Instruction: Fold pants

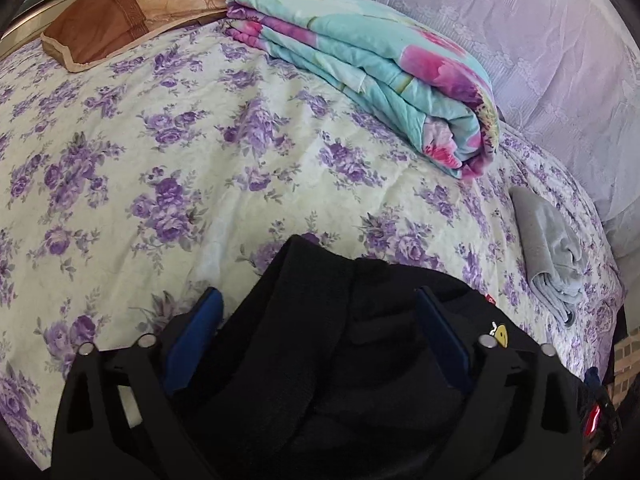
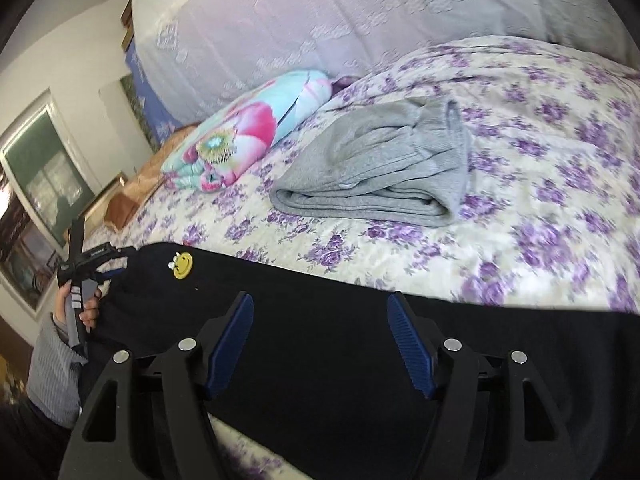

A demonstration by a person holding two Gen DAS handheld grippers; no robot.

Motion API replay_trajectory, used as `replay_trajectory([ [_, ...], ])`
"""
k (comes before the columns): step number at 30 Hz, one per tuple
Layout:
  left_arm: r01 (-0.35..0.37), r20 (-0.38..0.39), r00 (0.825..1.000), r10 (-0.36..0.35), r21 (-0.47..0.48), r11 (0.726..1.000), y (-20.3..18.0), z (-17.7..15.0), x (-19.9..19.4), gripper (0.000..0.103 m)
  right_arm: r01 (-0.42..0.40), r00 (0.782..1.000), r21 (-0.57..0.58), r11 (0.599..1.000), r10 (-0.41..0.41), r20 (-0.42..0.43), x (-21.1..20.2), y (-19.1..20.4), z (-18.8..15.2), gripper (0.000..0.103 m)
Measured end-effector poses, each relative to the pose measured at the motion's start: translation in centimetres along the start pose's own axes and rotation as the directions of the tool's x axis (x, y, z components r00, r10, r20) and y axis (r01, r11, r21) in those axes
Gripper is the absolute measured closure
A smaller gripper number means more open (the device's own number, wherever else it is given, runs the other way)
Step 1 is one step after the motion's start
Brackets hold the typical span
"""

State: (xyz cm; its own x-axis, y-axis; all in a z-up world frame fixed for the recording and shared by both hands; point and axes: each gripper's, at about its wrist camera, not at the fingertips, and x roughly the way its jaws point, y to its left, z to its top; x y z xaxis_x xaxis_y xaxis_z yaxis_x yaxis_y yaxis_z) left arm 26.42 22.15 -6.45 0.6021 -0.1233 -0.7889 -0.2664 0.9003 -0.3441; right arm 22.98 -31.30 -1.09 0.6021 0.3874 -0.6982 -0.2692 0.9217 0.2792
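Left wrist view
Left gripper [image 1: 316, 320]: fingers spread wide, with bunched black cloth filling the gap between them; the blue pads [image 1: 192, 336] do not press on it.
Black pants [image 1: 340, 360]: heaped at the near edge of the bed, rising between the fingers, with a small yellow smiley patch [image 1: 500, 335] just beside the right finger.
Bedspread [image 1: 200, 160]: cream with purple flowers, lying under everything.
Folded quilt [image 1: 380, 72]: teal and pink, resting at the far side of the bed against a pale lace curtain [image 1: 540, 40].
Brown pillow [image 1: 132, 16]: at the far left, touching the quilt's end.
Grey pants [image 1: 548, 248]: folded, at the right edge of the bed, well apart from the black cloth.

Right wrist view
Right gripper [image 2: 320, 320]: fingers spread apart over the black pants [image 2: 340, 360], pinching nothing (whether the tips touch the cloth cannot be told).
Black pants: stretched in a long band across the near bed edge, smiley patch [image 2: 182, 266] toward the left end.
Left gripper [image 2: 116, 268]: at the left end of the band, held in the person's hand [image 2: 80, 304]; its jaws are too small to read here.
Grey pants [image 2: 380, 172]: a folded stack beyond the black band, not touching it.
Folded quilt [image 2: 248, 132]: further back on the left, near the curtain [image 2: 320, 20].
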Motion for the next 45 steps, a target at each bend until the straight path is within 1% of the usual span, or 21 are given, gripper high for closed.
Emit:
replay_trajectory([
  [1, -0.023, -0.006, 1.0, 0.023, 0.017, 1.0, -0.2, -0.1, 0.5, 0.035, 0.001, 1.0, -0.025, 1.0, -0.001, -0.017, 0.8, 0.0, 0.4, 0.033],
  [2, -0.04, 0.002, 0.999, 0.04, 0.033, 0.999, -0.3, -0.3, 0.9, 0.037, -0.001, 0.999, -0.061, 0.998, -0.001, -0.034, 1.6, 0.0, 0.9, 0.033],
  [3, -0.04, 0.011, 0.999, 0.04, 0.043, 0.998, -0.3, -0.3, 1.1, 0.037, -0.006, 0.999, -0.097, 0.995, 0.001, -0.053, 2.4, 0.0, 1.4, 0.033],
  [5, -0.032, 0.027, 0.999, 0.03, 0.057, 0.998, -0.3, -0.4, 1.0, 0.042, -0.01, 0.995, -0.181, 0.983, -0.008, -0.095, 3.9, -0.1, 2.2, 0.033],
  [7, -0.018, 0.045, 0.999, 0.014, 0.075, 0.997, -0.4, -0.4, 0.7, 0.053, -0.011, 0.992, -0.254, 0.967, -0.022, -0.127, 5.2, -0.2, 2.9, 0.033],
  [10, 0.011, 0.058, 0.998, -0.015, 0.067, 0.998, 0.0, -0.3, 0.4, 0.058, -0.052, 0.984, -0.34, 0.939, -0.009, -0.175, 6.8, -0.4, 3.3, 0.034],
  [11, 0.016, 0.059, 0.998, -0.02, 0.065, 0.998, 0.1, -0.2, 0.4, 0.059, -0.072, 0.982, -0.368, 0.927, 0.001, -0.189, 7.1, -0.2, 3.1, 0.035],
  [14, 0.022, 0.071, 0.997, -0.027, 0.069, 0.997, -0.1, -0.1, 0.3, 0.061, -0.123, 0.969, -0.431, 0.894, 0.016, -0.246, 8.1, 0.2, 2.3, 0.042],
  [16, 0.025, 0.077, 0.997, -0.03, 0.07, 0.997, -0.1, -0.2, 0.2, 0.062, -0.134, 0.962, -0.464, 0.875, 0.003, -0.273, 8.9, 0.1, 1.7, 0.049],
  [18, 0.03, 0.082, 0.996, -0.035, 0.067, 0.997, -0.1, -0.1, 0.1, 0.062, -0.137, 0.957, -0.48, 0.867, -0.01, -0.291, 9.6, -0.1, 1.2, 0.053],
  [20, 0.035, 0.085, 0.996, -0.04, 0.062, 0.997, 0.0, -0.1, 0.1, 0.062, -0.158, 0.957, -0.462, 0.873, 0.019, -0.29, 9.7, -0.3, 1.1, 0.062],
  [22, 0.04, 0.096, 0.994, -0.046, 0.058, 0.997, 0.0, -0.1, -0.2, 0.063, -0.164, 0.958, -0.45, 0.878, 0.033, -0.285, 9.4, -0.3, 1.1, 0.094],
  [24, 0.043, 0.112, 0.992, -0.05, 0.061, 0.997, 0.0, -0.1, -0.6, 0.064, -0.16, 0.961, -0.434, 0.886, 0.039, -0.273, 8.5, 0.0, 1.3, 0.098],
  [28, 0.046, 0.147, 0.987, -0.057, 0.073, 0.996, -0.6, -0.1, -1.8, 0.066, -0.124, 0.978, -0.43, 0.894, 0.037, -0.206, 5.6, 1.5, 1.1, 0.1],
  [33, 0.117, 0.156, 0.981, -0.119, 0.026, 0.993, 0.1, 0.2, -3.7, 0.066, -0.097, 0.991, -0.453, 0.886, 0.046, -0.122, 0.6, 4.3, -0.1, 0.1],
  [36, 0.154, 0.162, 0.975, -0.154, 0.015, 0.988, 0.4, -0.1, -5.2, 0.066, -0.093, 0.994, -0.468, 0.879, 0.056, -0.093, -2.3, 6.2, -1.6, 0.1],
  [39, 0.174, 0.18, 0.968, -0.176, 0.031, 0.984, 0.6, -0.8, -7.3, 0.066, -0.086, 0.996, -0.488, 0.869, 0.064, -0.061, -5.3, 8.1, -3.4, 0.1],
  [42, 0.19, 0.195, 0.961, -0.194, 0.04, 0.981, 1.3, -1.7, -9.5, 0.067, -0.086, 0.996, -0.498, 0.863, 0.08, -0.033, -8.2, 9.9, -5.5, 0.1],
  [45, 0.208, 0.214, 0.953, -0.213, 0.047, 0.977, 2.4, -3.0, -11.9, 0.067, -0.095, 0.995, -0.517, 0.851, 0.097, -0.024, -10.7, 11.6, -8.2, 0.1],
])
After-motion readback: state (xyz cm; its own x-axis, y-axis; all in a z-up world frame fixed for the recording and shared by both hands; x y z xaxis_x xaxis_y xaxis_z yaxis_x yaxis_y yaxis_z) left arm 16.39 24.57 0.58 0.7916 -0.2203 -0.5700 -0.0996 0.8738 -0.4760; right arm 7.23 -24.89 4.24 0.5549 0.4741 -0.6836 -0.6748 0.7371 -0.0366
